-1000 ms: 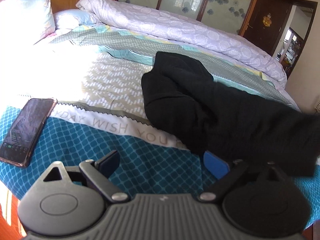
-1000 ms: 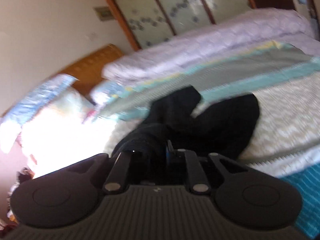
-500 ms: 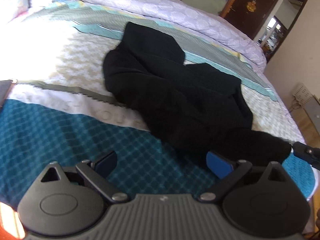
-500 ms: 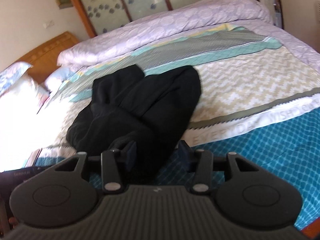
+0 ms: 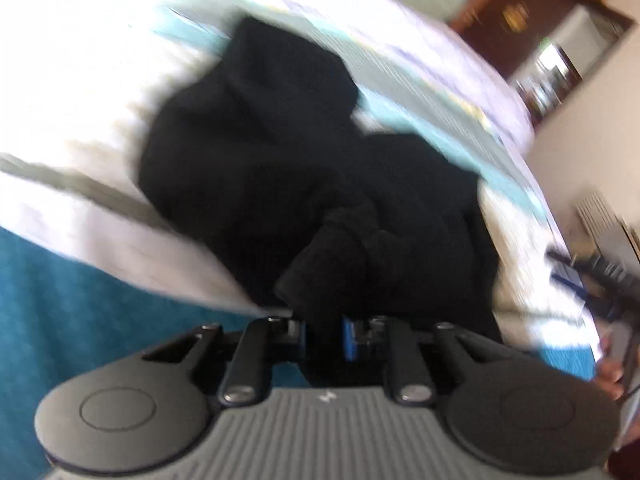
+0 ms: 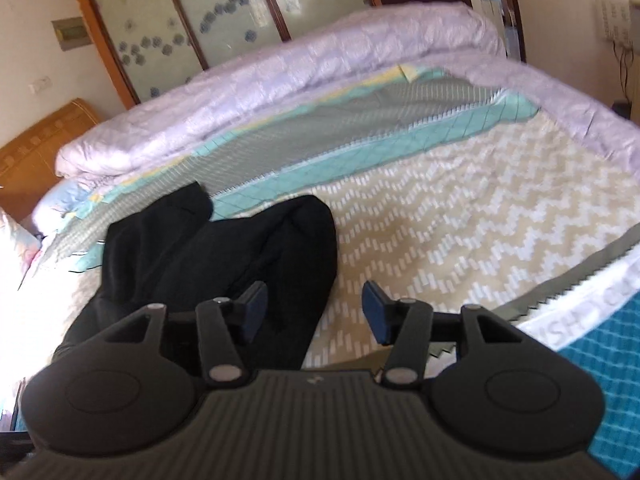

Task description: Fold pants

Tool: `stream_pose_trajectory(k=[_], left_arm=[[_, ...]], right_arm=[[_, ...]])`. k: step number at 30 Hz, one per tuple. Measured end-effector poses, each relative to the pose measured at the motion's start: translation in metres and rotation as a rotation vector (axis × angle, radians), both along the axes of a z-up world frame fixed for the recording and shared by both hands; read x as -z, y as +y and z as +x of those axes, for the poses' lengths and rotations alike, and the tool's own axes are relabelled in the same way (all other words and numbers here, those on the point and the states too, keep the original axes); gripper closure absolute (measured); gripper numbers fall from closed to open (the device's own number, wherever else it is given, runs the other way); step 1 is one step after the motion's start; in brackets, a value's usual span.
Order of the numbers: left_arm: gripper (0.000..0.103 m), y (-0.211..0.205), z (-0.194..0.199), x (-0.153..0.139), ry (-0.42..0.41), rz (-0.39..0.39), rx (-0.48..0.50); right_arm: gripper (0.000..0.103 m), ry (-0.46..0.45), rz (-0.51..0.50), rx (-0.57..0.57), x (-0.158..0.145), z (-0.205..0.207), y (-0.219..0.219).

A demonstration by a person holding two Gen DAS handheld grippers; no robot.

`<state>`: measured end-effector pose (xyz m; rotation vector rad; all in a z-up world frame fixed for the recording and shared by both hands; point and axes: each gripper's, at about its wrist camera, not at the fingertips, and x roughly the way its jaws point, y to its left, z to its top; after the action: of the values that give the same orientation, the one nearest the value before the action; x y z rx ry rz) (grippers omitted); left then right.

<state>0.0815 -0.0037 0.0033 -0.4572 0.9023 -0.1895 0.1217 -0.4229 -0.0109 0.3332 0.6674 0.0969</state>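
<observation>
My left gripper (image 5: 325, 330) is closing, its blue pads (image 5: 351, 338) pinching a bunched fold of the black pants (image 5: 280, 168) at the near edge of the garment. My right gripper (image 6: 316, 312) is opening; its pads (image 6: 376, 310) stand apart and press on nothing, with the near right edge of the pants (image 6: 224, 248) lying in the gap beside the left pad and bare bedspread under the right pad.

The pants lie crumpled on the bedspread (image 6: 460, 220), the two legs pointing away towards the rolled lilac quilt (image 6: 280, 80) along the far side of the bed. The garment rests across the beige zigzag band; a teal patterned band (image 5: 60, 300) lies nearer, on the left in the left wrist view.

Surroundings: a wooden headboard (image 6: 36, 148) at far left, frosted panels with a flower pattern (image 6: 224, 12) behind the quilt, a dark wooden door (image 5: 516, 12) beyond the bed. The left wrist view is heavily blurred. In it my right gripper (image 5: 592, 276) shows at the right edge, clear of the pants.
</observation>
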Motion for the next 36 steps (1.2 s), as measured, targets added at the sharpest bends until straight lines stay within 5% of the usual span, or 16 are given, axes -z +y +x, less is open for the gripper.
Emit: stream_pose_trajectory(k=[4, 7, 10, 12, 17, 20, 23, 25, 27, 28, 30, 36], left_arm=[[0.089, 0.086, -0.022, -0.045, -0.113, 0.169, -0.226], [0.089, 0.127, -0.027, -0.062, -0.072, 0.230, -0.369], [0.083, 0.121, -0.034, -0.063, -0.026, 0.207, -0.324], [0.050, 0.100, -0.044, -0.055, -0.028, 0.265, -0.260], [0.038, 0.079, -0.070, -0.027, 0.009, 0.257, -0.161], [0.022, 0.083, -0.071, -0.004, 0.053, 0.227, -0.178], [0.018, 0.095, -0.064, 0.005, 0.078, 0.163, -0.226], [0.029, 0.099, -0.054, 0.011, 0.084, 0.116, -0.227], [0.058, 0.094, -0.048, 0.012, 0.087, 0.132, -0.221], [0.062, 0.089, -0.046, 0.009, 0.078, 0.152, -0.215], [0.093, 0.085, -0.049, 0.000, 0.049, 0.170, -0.201], [0.095, 0.107, -0.071, -0.026, 0.002, 0.015, -0.217]], right_arm=[[0.048, 0.084, 0.043, -0.013, 0.026, 0.031, 0.016], [0.048, 0.101, 0.000, -0.002, 0.035, 0.036, 0.033], [0.048, 0.033, -0.073, -0.005, 0.027, 0.032, 0.055], [0.048, -0.028, -0.118, -0.047, 0.011, 0.023, 0.071], [0.046, -0.207, -0.263, -0.311, -0.029, -0.008, 0.117], [0.042, -0.181, -0.331, -0.518, -0.026, -0.012, 0.147], [0.030, -0.093, -0.324, -0.611, -0.011, -0.002, 0.174], [0.041, -0.026, -0.343, -0.622, 0.006, 0.013, 0.186], [0.073, 0.030, -0.356, -0.567, 0.017, 0.028, 0.187], [0.075, 0.052, -0.302, -0.520, 0.016, 0.036, 0.178], [0.077, 0.026, -0.162, -0.400, 0.000, 0.043, 0.150], [0.078, -0.173, 0.034, -0.060, -0.083, 0.020, 0.031]])
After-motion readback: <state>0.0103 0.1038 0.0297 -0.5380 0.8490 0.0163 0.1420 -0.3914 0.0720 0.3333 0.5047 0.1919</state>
